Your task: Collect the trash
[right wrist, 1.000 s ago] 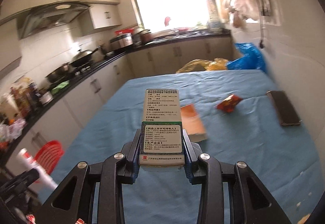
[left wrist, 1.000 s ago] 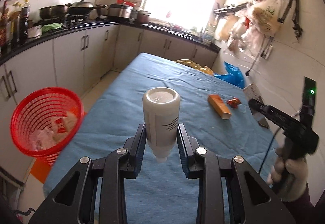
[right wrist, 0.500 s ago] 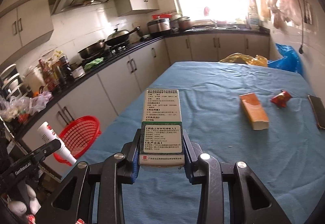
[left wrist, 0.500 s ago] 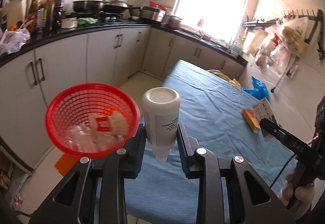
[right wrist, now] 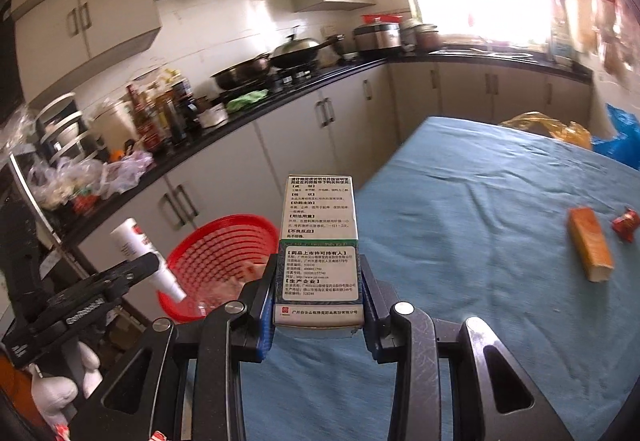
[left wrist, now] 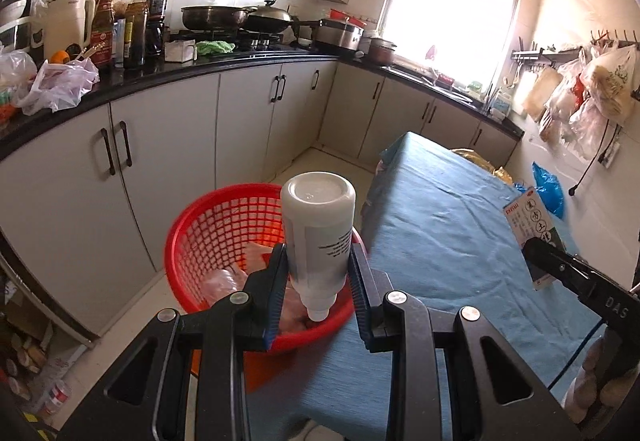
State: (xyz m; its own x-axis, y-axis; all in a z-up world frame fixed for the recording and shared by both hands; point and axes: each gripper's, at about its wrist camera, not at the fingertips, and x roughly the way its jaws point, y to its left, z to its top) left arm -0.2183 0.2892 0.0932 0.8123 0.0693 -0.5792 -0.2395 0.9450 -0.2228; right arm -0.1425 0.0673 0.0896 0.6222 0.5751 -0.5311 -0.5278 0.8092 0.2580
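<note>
Gripping bottle [left wrist: 318, 237], left claw [left wrist: 318, 281], over basket [left wrist: 208, 225]

Left gripper [left wrist: 318, 295] clamps a white bottle [left wrist: 319, 233] over the red basket [left wrist: 208, 237]

The bottle sits nozzle-down between the blue-edged pads, its flat base towards the camera, printed label on its right side. Behind it the red mesh basket stands on the floor against the corner of the blue-clothed table [left wrist: 448, 233], with pale crumpled wrappers inside. At the right edge, the right gripper [left wrist: 536, 261] grips a printed carton [left wrist: 530, 225] above the cloth, a gloved hand [left wrist: 600, 393] below it. Grey cabinets, a black counter with pans and bottles, and a bright window fill the background
</note>
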